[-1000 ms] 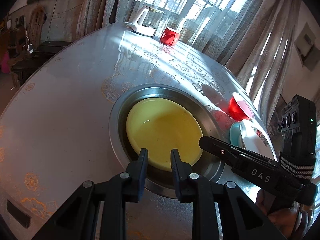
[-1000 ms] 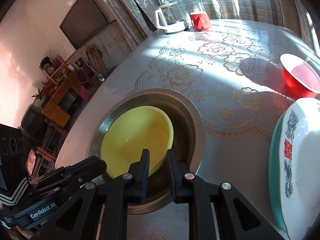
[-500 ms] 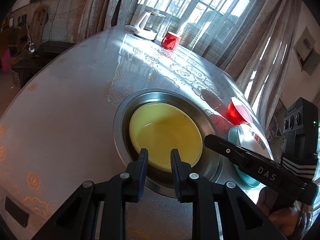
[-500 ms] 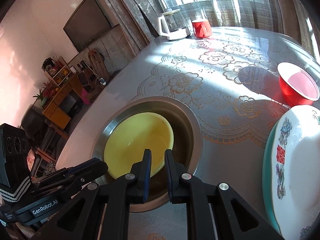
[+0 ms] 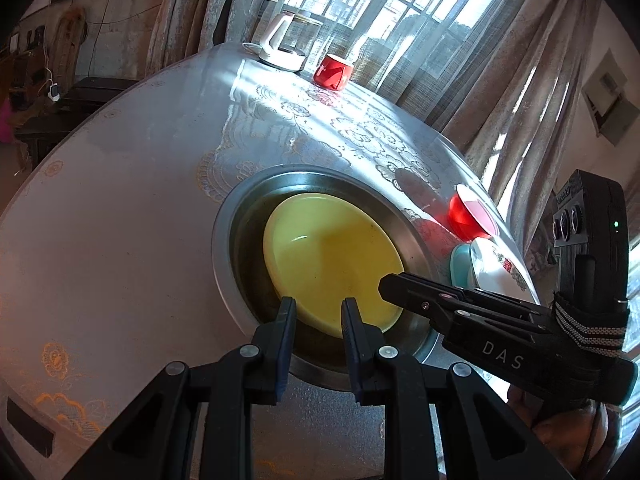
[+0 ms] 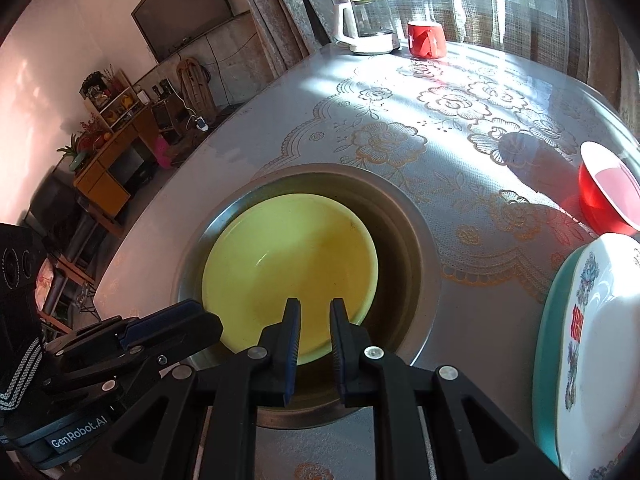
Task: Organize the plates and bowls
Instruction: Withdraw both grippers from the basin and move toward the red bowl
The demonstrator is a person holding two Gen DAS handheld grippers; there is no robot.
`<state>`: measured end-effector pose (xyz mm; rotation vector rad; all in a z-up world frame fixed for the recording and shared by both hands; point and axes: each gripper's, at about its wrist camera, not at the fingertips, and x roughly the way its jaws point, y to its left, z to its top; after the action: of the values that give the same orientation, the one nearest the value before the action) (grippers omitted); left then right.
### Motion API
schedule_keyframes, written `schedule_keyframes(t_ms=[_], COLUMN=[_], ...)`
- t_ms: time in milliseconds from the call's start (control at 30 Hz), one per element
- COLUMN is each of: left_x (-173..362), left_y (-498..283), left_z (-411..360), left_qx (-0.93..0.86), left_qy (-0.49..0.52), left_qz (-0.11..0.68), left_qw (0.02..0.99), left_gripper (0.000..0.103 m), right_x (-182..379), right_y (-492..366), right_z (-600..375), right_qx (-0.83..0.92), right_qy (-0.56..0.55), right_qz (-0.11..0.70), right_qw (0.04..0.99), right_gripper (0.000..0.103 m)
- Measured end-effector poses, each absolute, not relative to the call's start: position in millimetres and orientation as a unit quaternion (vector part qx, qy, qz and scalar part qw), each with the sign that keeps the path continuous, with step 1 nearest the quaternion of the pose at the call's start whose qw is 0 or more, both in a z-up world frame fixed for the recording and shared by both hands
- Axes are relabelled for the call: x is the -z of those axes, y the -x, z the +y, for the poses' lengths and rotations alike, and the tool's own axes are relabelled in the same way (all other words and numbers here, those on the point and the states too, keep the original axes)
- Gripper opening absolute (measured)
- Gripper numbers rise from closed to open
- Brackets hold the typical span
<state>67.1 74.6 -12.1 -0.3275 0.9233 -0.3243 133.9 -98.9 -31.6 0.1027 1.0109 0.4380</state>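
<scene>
Overhead, almost: both wrist views look down on a round table (image 6: pixel 248 128) under a lace-patterned cloth, sunlit from a barred window (image 5: pixel 384 8) behind sheer curtains. A steel-rimmed well (image 6: pixel 416 236) is sunk in the table's middle; the yellow bowl (image 6: pixel 288 268) sits inside it, upright, toward the near-left wall. At the far edge stand a glass kettle (image 6: pixel 366 24) and a red mug (image 6: pixel 426 40). Right of the well: a small red bowl (image 6: pixel 608 188), and nearer, a white flowered plate (image 6: pixel 604 352) stacked on a teal plate (image 6: pixel 546 352). Room behind: wall television (image 6: pixel 182 12), wooden shelf unit (image 6: pixel 110 128).

Left gripper (image 5: pixel 318 312): jaws narrow, a slim gap between them, hovering at the yellow bowl's near rim; whether the tips touch it is unclear. Right gripper (image 6: pixel 314 314): jaws all but closed, nothing pinched, also over the near rim.

Against a second ago: the right-hand view has drawn back slightly, showing more of the table; the left gripper's gap is unchanged; the dishes have not moved.
</scene>
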Motion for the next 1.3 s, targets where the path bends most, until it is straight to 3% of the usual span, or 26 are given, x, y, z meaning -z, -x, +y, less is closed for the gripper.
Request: schedule_keyframes(t_ms=[133, 1300], left_x=[12.1, -9.9], left_y=[-67.8, -59.4], left_z=[75.0, 38.4], left_qx=[0.155, 0.151], left_qy=[0.158, 0.076], left_qz=[0.443, 0.421], left_qw=[0.869, 0.891], left_gripper=[0.022, 0.025], right_x=[29.8, 10.9], right_y=[-132.2, -118.2], right_z=[-106.9, -196.2], right_qx=[-0.211, -0.176], right_qy=[-0.071, -0.21], right_qz=[0.478, 0.399], right_qw=[0.85, 0.875], right_gripper=[0.019, 0.02])
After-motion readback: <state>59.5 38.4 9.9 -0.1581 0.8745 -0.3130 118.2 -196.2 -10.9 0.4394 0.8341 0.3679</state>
